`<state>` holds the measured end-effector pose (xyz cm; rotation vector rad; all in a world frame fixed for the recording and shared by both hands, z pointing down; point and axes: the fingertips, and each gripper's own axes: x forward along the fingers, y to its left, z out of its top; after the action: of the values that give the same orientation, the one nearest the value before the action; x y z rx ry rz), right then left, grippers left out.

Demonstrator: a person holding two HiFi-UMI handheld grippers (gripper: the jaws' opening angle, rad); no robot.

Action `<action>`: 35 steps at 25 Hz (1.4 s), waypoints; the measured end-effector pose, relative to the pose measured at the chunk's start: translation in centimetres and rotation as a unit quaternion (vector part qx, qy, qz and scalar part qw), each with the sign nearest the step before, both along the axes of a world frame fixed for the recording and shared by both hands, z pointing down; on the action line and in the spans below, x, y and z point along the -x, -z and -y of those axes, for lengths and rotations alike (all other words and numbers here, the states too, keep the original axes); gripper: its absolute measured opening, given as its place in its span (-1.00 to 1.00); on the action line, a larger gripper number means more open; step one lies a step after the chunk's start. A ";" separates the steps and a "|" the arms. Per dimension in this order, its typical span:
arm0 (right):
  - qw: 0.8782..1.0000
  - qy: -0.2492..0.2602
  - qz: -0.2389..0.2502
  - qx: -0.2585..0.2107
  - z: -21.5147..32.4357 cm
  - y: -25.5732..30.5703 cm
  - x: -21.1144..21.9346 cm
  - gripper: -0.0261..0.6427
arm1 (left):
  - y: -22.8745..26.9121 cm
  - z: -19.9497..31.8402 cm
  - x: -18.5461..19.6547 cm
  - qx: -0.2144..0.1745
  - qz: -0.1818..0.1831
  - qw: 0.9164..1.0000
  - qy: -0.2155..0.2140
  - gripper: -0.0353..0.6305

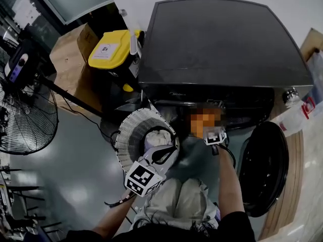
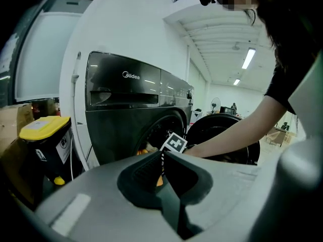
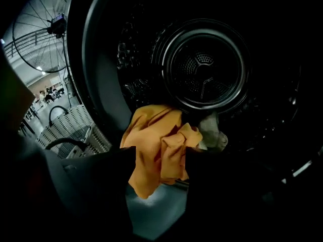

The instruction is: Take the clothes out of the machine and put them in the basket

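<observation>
The dark washing machine (image 1: pixel 222 39) stood with its door (image 1: pixel 265 170) swung open. The white basket (image 1: pixel 132 130), holding a pale garment (image 1: pixel 156 135), sat just in front. An orange cloth (image 3: pixel 151 130) hung at the drum's mouth, pinched between the right gripper's (image 3: pixel 155 158) jaws. The left gripper (image 2: pixel 162 158) hovered above the basket, jaws nearly together, empty

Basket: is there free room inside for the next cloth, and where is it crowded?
Yes: the basket looks bare and dark by its left wall. A pale cloth fills its right side, beneath the left gripper. The machine's mouth is crowded by the right gripper and orange cloth.
</observation>
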<state>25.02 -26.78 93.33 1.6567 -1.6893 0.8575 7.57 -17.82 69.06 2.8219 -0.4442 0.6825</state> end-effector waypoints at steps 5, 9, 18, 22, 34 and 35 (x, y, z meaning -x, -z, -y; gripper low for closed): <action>1.000 -0.025 -0.018 -0.004 0.0 -0.6 -0.4 -0.77 | -1.0 0.3 1.2 0.000 0.010 1.000 0.013 -0.89; 0.998 -0.052 0.019 -0.016 -1.1 1.0 -0.2 -0.79 | 0.2 0.0 1.8 0.008 0.016 1.000 0.011 -0.89; 0.993 -0.077 0.069 -0.064 -3.3 11.6 0.8 -0.79 | 7.7 -1.0 1.0 0.013 0.020 1.000 -0.006 -0.89; 0.990 -0.082 0.090 -0.070 -5.6 16.5 1.2 -0.79 | 11.6 -1.8 0.2 0.022 0.013 1.000 -0.010 -0.89; 0.984 -0.065 0.120 -0.117 -10.3 31.0 2.3 -0.79 | 20.1 -4.3 -0.9 0.026 0.002 1.000 -0.017 -0.89; 0.983 -0.061 0.121 -0.122 -10.5 32.1 2.5 -0.79 | 20.5 -4.5 -0.9 0.025 0.001 1.000 -0.016 -0.89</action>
<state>22.52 -16.31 61.24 1.8990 -1.9375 0.9753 8.47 -13.27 48.58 2.7880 -0.3776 0.6939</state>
